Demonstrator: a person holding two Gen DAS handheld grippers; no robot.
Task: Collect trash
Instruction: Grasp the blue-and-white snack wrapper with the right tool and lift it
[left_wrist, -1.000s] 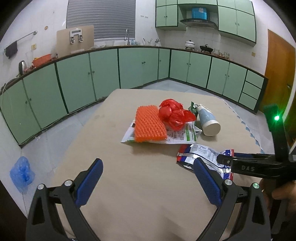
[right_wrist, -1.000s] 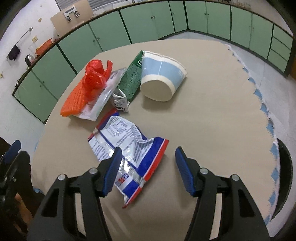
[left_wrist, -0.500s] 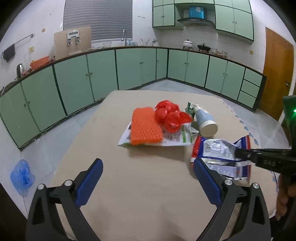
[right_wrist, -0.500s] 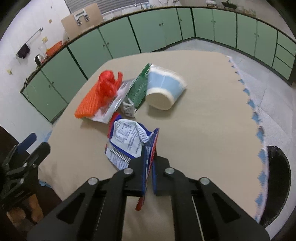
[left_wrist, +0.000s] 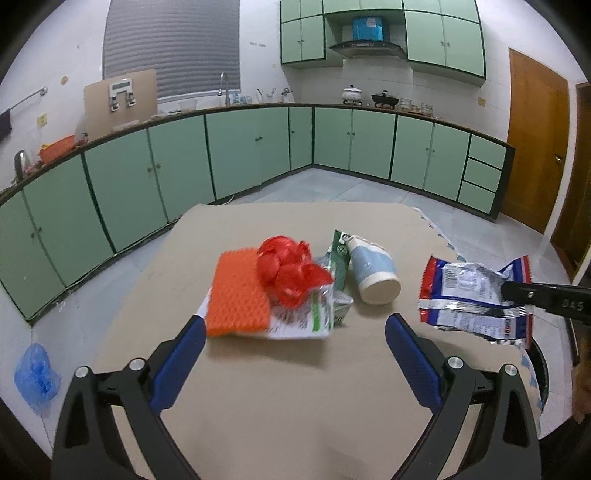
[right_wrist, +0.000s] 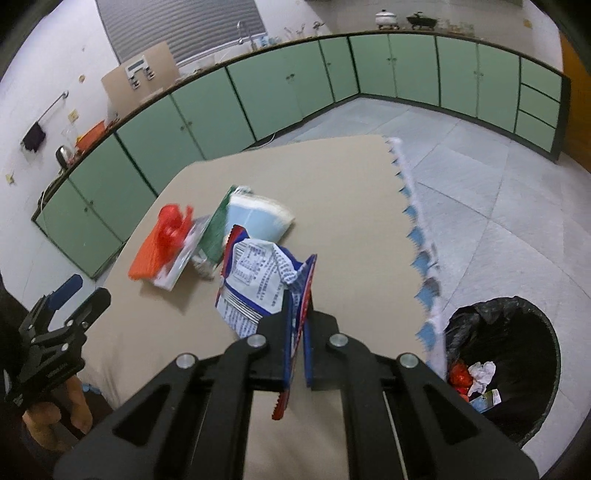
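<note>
My right gripper (right_wrist: 297, 325) is shut on a crumpled red, white and blue snack wrapper (right_wrist: 258, 280) and holds it up off the beige table (right_wrist: 351, 221); the wrapper (left_wrist: 476, 299) also shows in the left wrist view near the table's right edge. My left gripper (left_wrist: 295, 343) is open and empty above the near part of the table (left_wrist: 258, 406). Ahead of it lie an orange spiky pad (left_wrist: 236, 291), a red plastic bag (left_wrist: 291, 273), a green and white wrapper (left_wrist: 306, 317), a green carton (left_wrist: 340, 258) and a tipped blue and white paper cup (left_wrist: 373, 273).
A black-lined trash bin (right_wrist: 506, 362) with some trash inside stands on the floor right of the table. A blue plastic bag (left_wrist: 35, 373) lies on the floor at left. Green kitchen cabinets (left_wrist: 240, 155) line the far walls.
My right gripper closed on the snack wrapper, lifted it off the table and carried it right toward the table's edge. My left gripper moved forward toward the trash pile.
</note>
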